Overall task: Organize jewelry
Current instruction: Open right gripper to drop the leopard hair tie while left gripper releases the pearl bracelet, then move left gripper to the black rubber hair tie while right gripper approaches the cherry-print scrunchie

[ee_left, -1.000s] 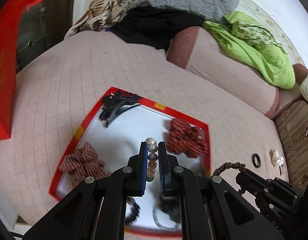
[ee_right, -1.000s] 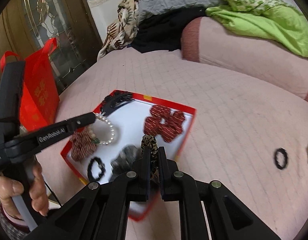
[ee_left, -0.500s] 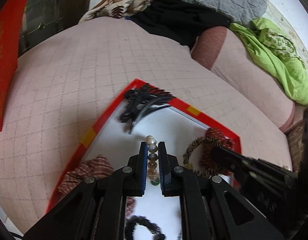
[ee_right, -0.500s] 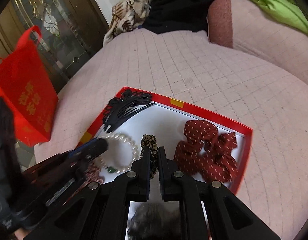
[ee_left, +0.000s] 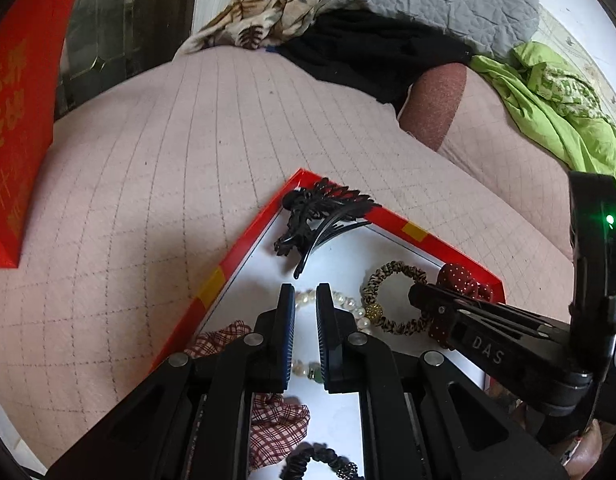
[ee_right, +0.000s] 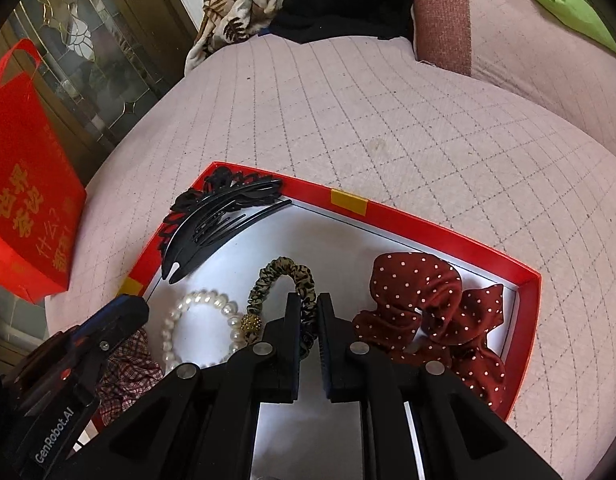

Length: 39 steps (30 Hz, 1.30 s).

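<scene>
While my left tool stands parted above the pearl bracelet lying in the red tray, my right tool pinches the leopard-print hair tie, beside a polka-dot scrunchie.

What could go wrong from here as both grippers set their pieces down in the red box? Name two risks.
1. The pearl bracelet and the leopard hair tie lie touching, so either could snag the other when its gripper lifts away.
2. The left gripper and right gripper work close together inside the red box; their fingers might collide or drag the black hair comb.
</scene>
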Each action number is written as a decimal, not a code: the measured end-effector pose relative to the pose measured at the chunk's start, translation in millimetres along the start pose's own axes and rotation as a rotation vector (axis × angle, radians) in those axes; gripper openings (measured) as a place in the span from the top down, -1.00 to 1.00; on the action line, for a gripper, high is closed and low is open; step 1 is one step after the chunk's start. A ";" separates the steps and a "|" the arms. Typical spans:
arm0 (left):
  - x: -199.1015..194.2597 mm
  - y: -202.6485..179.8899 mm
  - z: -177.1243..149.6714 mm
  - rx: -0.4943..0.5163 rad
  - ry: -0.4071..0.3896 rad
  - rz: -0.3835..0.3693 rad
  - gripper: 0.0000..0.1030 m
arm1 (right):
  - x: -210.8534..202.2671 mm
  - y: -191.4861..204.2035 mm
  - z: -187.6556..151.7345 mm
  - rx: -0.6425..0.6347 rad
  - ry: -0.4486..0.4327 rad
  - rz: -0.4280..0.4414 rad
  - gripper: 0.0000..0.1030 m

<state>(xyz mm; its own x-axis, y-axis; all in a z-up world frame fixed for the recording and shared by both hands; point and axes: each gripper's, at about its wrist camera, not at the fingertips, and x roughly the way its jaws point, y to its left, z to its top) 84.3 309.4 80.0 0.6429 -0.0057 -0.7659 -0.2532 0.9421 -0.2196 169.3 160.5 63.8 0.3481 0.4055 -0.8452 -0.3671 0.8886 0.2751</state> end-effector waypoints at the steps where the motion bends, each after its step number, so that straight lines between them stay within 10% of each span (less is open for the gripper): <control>1: -0.7 -1.2 -0.4 0.007 -0.006 -0.001 0.65 | -1.4 0.4 0.1 -0.003 -0.002 -0.003 0.74; 5: -6.9 -6.5 -1.0 0.024 -0.038 -0.009 0.37 | -11.7 1.6 0.0 -0.015 -0.029 -0.016 0.31; 22: -30.3 -13.3 -16.4 0.016 -0.101 0.038 0.26 | -94.6 -41.0 -65.8 0.037 -0.080 -0.096 0.26; 39: -128.2 -137.7 -93.2 0.268 -0.120 -0.039 0.16 | -198.7 -153.1 -177.2 0.237 -0.135 -0.244 0.25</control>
<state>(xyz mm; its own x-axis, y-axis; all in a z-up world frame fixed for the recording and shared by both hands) -30.6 149.2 152.1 0.7332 -0.0190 -0.6797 -0.0369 0.9970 -0.0677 3.6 -94.2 108.4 0.5174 0.1858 -0.8353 -0.0541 0.9813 0.1847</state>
